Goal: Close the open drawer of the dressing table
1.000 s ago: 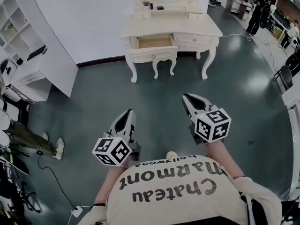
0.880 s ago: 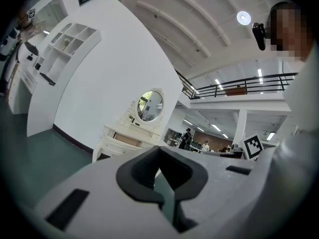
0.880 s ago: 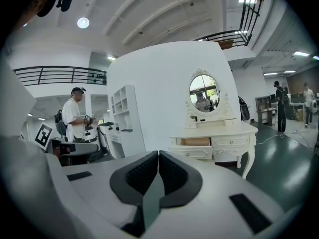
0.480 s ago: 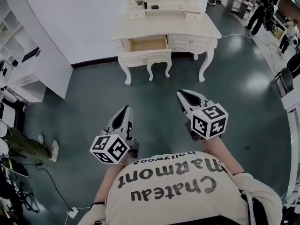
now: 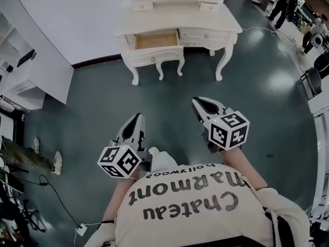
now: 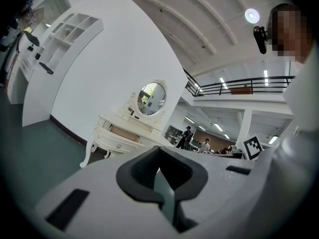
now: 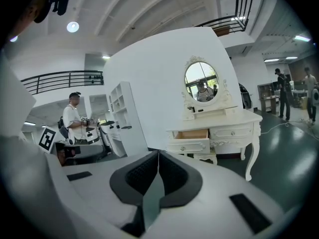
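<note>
The cream dressing table [image 5: 205,22] stands against the white wall at the top of the head view. Its left drawer [image 5: 156,39] is pulled out, showing a bare wooden inside. My left gripper [image 5: 136,119] and right gripper [image 5: 198,103] hang over the dark green floor, well short of the table, both pointing toward it. Each is shut with nothing between its jaws. In the left gripper view the drawer [image 6: 123,132] lies far beyond the gripper [image 6: 159,151]. The right gripper view shows the drawer [image 7: 192,134] under an oval mirror [image 7: 201,81], past the gripper [image 7: 158,156].
A white shelf unit [image 5: 28,71] stands at the left. A person's leg and shoe [image 5: 32,157] and floor cables [image 5: 64,206] lie at the lower left. Other people [image 5: 281,1] and a chair [image 5: 314,78] are at the right. A cable [image 5: 263,31] trails from the table.
The table has drifted up and to the left in the head view and grown slightly larger. Both grippers have come forward with the person, still shut. A shoe now shows between them.
</note>
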Available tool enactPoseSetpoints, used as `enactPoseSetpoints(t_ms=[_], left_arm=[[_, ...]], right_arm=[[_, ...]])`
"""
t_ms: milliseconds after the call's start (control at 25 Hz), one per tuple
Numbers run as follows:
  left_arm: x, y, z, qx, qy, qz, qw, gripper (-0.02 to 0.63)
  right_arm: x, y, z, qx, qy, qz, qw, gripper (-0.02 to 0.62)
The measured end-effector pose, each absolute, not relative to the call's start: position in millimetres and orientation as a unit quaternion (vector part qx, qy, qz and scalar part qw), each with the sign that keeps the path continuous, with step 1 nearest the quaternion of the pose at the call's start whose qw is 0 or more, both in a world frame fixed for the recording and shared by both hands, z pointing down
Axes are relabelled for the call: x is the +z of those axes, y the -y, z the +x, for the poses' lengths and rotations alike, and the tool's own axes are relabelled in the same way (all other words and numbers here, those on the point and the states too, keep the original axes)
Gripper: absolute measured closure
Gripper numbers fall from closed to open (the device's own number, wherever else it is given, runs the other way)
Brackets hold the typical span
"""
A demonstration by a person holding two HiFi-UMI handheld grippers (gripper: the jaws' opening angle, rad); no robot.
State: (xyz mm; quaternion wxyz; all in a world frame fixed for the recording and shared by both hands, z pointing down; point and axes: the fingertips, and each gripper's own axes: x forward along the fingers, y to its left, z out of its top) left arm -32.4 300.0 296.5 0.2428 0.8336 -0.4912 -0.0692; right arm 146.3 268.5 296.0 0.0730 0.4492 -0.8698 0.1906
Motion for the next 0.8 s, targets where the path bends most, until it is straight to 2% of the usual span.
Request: enactPoseSetpoints(t_ms=[320, 800], left_arm=[[311.4, -253.1, -39.6, -0.061, 0.474, 0.837, 0.266, 0.598], [296.7, -140.8, -84.7, -0.064, 0.445, 0.855, 0.259, 0.598]], right_arm=[[314.9, -229.4, 135.4, 0.225, 0.856, 0.458, 0.081, 0.565], [310.5, -125.1, 88.5, 0.235, 0.845, 0.477, 0.06, 0.565]])
